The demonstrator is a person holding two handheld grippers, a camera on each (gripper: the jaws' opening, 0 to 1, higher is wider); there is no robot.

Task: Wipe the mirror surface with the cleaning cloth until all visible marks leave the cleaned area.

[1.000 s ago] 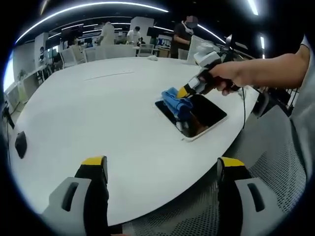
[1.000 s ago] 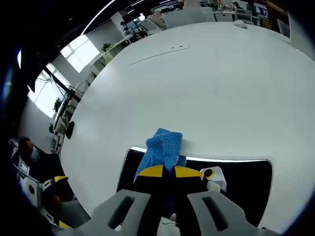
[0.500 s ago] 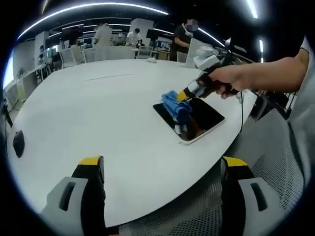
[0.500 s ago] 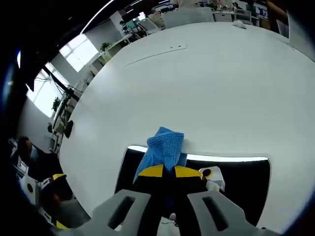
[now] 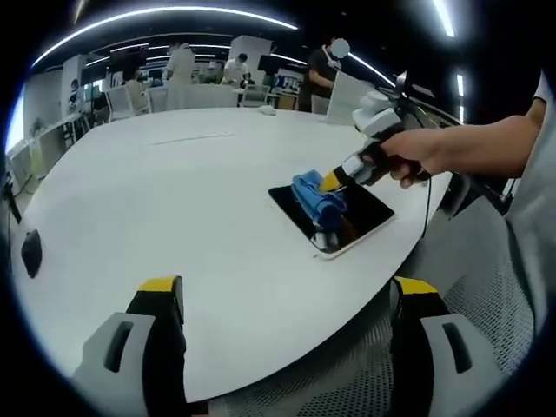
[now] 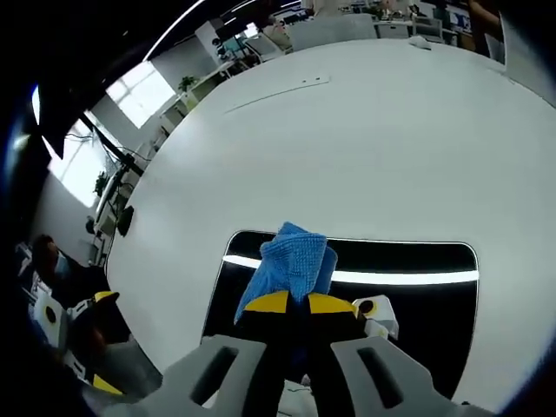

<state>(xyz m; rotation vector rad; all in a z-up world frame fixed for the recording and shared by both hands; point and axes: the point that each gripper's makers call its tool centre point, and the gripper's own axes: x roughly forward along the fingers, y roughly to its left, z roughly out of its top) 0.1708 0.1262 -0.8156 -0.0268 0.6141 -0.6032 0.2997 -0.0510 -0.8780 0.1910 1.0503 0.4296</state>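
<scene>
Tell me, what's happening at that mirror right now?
Right tool shut on blue cloth, pressing it onto mirror. Left tool open, held off table edge. Nothing blocking.

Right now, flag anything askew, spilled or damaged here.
Nothing stands out. The mirror lies flat near the table edge, and the right claw presses the blue cloth onto it.

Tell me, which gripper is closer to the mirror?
Right. The right gripper is over the mirror, pressing the blue cloth onto it. The left gripper hangs open at the table's near edge, well short of it.
</scene>
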